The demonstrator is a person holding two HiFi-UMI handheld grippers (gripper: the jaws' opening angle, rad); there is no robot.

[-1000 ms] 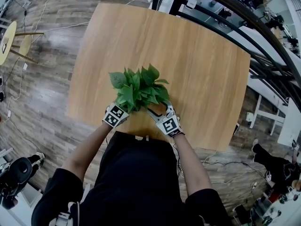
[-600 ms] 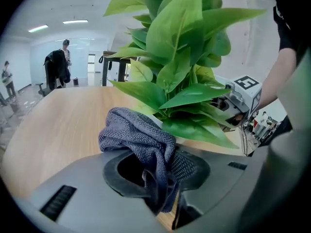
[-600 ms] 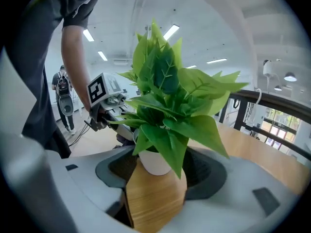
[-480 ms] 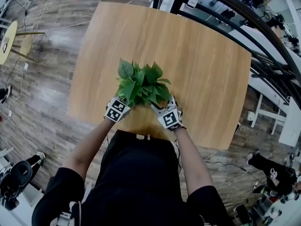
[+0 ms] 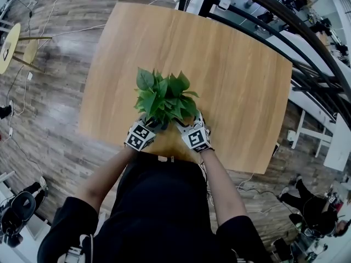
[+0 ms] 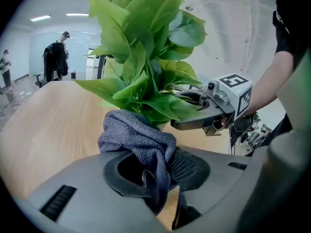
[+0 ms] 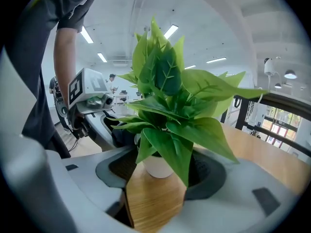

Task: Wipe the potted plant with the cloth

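A leafy green potted plant (image 5: 164, 97) stands near the front edge of the wooden table (image 5: 230, 64). My left gripper (image 5: 151, 126) is at its lower left, shut on a bunched grey cloth (image 6: 136, 140). The cloth presses against the lowest leaves (image 6: 160, 106). My right gripper (image 5: 184, 124) is at the plant's lower right and open. In the right gripper view its jaws stand wide on both sides of the small white pot (image 7: 156, 165) without touching it. The left gripper's marker cube (image 7: 86, 89) shows beyond the leaves, and the pot is hidden under foliage in the head view.
The table's near edge (image 5: 164, 156) lies just behind both grippers, against the person's body. A black metal railing (image 5: 307, 43) runs past the table's far right corner. A round yellow stool (image 5: 8, 48) stands on the wood floor at left. A person (image 6: 56, 62) stands far off.
The left gripper pushed the cloth up into the left leaves, which lifted and bunched, then drew back slightly toward the person. The right gripper has barely moved.
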